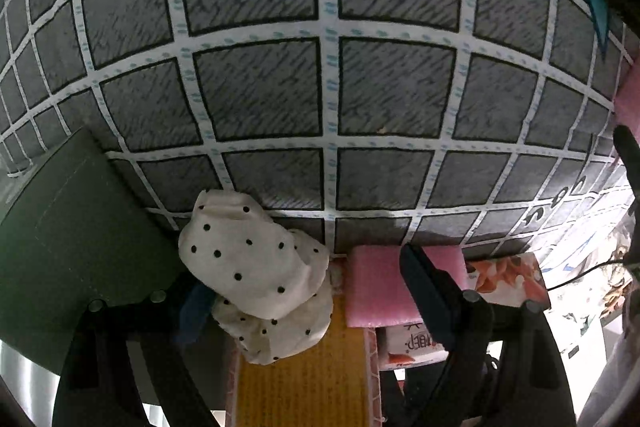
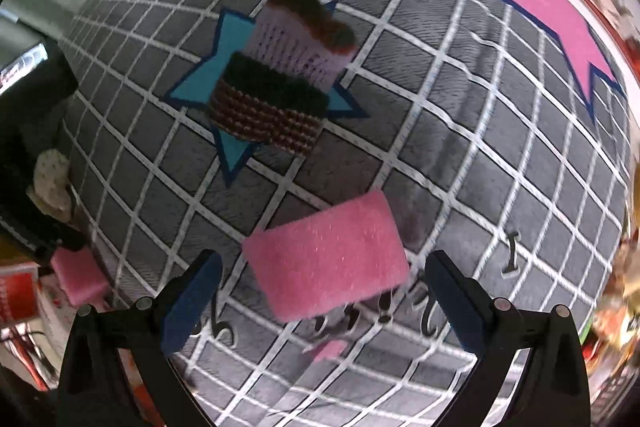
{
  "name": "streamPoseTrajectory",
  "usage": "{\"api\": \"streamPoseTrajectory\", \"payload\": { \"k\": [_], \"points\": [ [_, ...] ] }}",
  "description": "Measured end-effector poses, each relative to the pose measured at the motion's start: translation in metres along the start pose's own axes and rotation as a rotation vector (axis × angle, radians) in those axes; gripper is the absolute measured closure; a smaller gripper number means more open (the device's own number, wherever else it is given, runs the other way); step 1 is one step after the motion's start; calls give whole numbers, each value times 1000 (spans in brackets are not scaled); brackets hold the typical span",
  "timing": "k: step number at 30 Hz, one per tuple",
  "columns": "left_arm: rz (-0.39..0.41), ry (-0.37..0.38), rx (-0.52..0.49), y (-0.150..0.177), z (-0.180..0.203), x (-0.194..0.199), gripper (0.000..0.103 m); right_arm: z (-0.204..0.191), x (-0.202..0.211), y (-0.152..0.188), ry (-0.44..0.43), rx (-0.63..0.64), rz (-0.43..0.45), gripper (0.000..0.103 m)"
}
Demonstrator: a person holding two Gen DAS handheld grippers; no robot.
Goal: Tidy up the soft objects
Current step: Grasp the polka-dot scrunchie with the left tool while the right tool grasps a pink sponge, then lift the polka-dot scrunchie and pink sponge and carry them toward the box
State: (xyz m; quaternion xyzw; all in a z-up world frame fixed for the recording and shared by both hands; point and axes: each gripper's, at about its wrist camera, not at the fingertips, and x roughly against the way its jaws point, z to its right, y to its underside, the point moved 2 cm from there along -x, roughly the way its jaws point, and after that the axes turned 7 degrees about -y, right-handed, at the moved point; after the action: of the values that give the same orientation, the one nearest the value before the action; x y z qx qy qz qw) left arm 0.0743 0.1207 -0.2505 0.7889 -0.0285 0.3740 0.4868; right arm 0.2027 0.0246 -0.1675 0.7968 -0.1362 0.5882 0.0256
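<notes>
Both grippers are standing released, their blue pads spread wide and pressing on nothing. In the left wrist view the left gripper [image 1: 316, 303] is pointing at the near edge of a grey mat [image 1: 264, 95] crossed by white grid lines. A white cloth with black dots [image 1: 256, 271] is lying bunched at that edge, between the fingers but nearer the left pad, partly covering it; whether the pad is touching the cloth cannot be told. Just beside the right pad a pink foam block [image 1: 376, 287] is sitting against the mat's rim, above a yellow board [image 1: 304, 379]. A box below the block is showing printed letters, too small and cut off to read. A dark green slab [image 1: 68, 227] is crowding the left side, and the mat beyond is lying open.

In the right wrist view the right gripper [image 2: 320, 299] is hanging over a second pink foam block [image 2: 326, 259], which appears between the pads without either one touching it. Black script on the mat near the fingertips is partly hidden and blurred; only an exclamation mark is showing clearly. Further off, a folded knit piece [image 2: 280, 79] in lilac, black and brown stripes is resting on a blue star [image 2: 196, 83], well apart from a pink star [image 2: 560, 27] near the mat's far edge.
</notes>
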Motion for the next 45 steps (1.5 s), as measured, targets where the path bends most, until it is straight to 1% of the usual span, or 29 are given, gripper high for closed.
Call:
{"api": "streamPoseTrajectory", "payload": {
  "k": [2,3,4,5,6,7,8,10,12,14,17,18,23,27,29,32,33,39,42,45],
  "points": [
    [-3,-12,4,0,3,-4,21,2,-6,0,-15,3,-15,1],
    [3,-5,9,0,6,-6,24,3,-9,0,-21,-3,-20,1],
    [11,-2,13,6,4,-10,36,4,-11,1,-17,-12,-24,4],
    [21,-1,16,10,1,-8,52,5,-10,3,2,-22,-20,8],
    [34,-9,16,13,-1,-6,61,6,-11,-2,20,-24,-16,16],
    [45,-13,13,15,-2,-3,75,7,-9,-2,42,-31,-13,26],
    [66,1,10,17,-3,-1,83,9,-7,-2,44,-39,-13,26],
    [106,32,14,27,-4,9,86,14,-4,-1,21,-80,-15,26],
    [156,48,20,35,-8,17,87,24,1,0,16,-123,-6,26],
    [214,47,26,43,-8,27,87,35,11,3,-26,-178,15,26],
    [325,44,39,56,-5,45,87,46,26,9,-94,-267,46,26],
    [370,47,43,61,-6,53,87,47,31,12,-105,-290,55,26],
    [581,-5,32,95,9,88,87,50,57,24,-144,-361,97,26],
    [692,-16,22,121,22,110,87,38,75,38,-159,-386,130,26],
    [735,-16,14,135,28,117,87,35,81,48,-173,-405,138,26],
    [782,-15,0,144,38,126,87,24,83,62,-172,-425,143,26],
    [793,-11,-5,151,40,130,87,19,84,61,-170,-429,143,26],
    [844,10,-67,172,58,121,87,8,91,83,-170,-475,154,26],
    [865,16,-94,185,59,116,87,-2,95,92,-166,-487,157,26],
    [885,36,-98,198,53,116,87,-13,101,97,-157,-492,165,26]
  ]
}}
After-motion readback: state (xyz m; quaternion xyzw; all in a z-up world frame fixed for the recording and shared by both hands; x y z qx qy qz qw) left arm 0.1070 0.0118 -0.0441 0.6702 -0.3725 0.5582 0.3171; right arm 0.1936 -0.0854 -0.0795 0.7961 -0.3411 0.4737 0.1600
